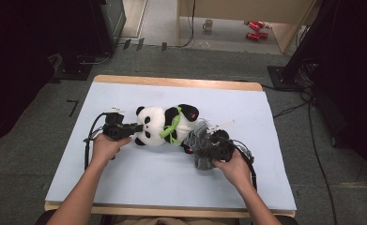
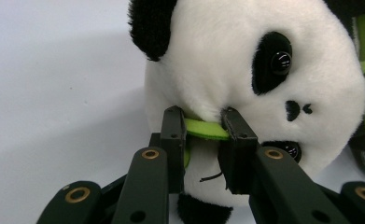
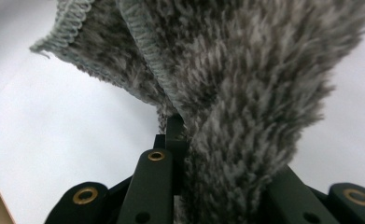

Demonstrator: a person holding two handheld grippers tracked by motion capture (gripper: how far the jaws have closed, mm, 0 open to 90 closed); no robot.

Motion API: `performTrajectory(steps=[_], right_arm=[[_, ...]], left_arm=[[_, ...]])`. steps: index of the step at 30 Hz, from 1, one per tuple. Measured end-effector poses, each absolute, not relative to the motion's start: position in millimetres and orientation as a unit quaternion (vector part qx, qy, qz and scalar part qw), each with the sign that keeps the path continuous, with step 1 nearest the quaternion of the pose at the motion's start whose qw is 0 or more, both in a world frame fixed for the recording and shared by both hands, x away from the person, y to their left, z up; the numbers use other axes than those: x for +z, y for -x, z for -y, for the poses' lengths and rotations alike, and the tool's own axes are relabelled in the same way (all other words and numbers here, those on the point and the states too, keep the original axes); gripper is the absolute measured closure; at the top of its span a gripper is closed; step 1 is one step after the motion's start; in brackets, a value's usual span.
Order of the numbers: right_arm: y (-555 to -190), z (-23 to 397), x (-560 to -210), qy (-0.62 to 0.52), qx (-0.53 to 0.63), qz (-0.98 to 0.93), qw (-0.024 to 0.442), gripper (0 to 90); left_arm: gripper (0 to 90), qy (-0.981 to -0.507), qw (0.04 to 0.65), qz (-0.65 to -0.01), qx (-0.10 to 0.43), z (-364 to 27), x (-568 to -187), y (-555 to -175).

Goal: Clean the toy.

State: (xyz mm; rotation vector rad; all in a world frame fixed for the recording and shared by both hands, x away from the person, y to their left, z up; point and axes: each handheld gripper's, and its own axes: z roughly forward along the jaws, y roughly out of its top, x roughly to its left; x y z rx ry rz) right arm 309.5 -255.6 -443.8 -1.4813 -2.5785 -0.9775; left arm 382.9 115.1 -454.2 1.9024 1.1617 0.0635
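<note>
Your left gripper [image 2: 203, 123] has its jaws nearly closed on a green strap [image 2: 207, 129] at the head of the panda plush [image 2: 245, 74], which lies on its side mid-table [image 1: 125, 187]. Your right gripper [image 1: 218, 146] is clamped on a fuzzy grey cloth [image 3: 245, 93] just beside the panda's feet. Both forearms reach in from the near edge, hands wrapped around the gripper bodies. No writing is readable.

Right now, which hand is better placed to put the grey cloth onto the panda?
The right. The right gripper is shut on the grey fuzzy cloth, beside the panda. The left gripper is occupied: it pinches the green strap at the panda's head and probably steadies it.
</note>
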Motion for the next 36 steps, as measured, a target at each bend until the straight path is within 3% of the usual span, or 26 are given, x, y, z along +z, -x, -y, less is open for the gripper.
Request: performTrajectory(steps=[11,15,22,36], right_arm=[[-327,273,-386,0.468,-0.435,0.769,-0.033,78.8],[-342,263,-378,0.449,-0.47,0.76,-0.021,78.8],[-371,247,-411,0.427,-0.457,0.78,0.009,78.7],[-387,278,-456,0.494,-0.417,0.763,0.022,78.9]], left_arm=[[73.9,-0.761,0.444,-0.472,0.021,-116,-454,-383],[73.9,-0.761,0.444,-0.472,0.021,-116,-454,-383],[73.8,-0.763,0.444,-0.469,0.024,-116,-455,-383],[73.7,-0.758,0.451,-0.47,0.022,-117,-457,-384]])
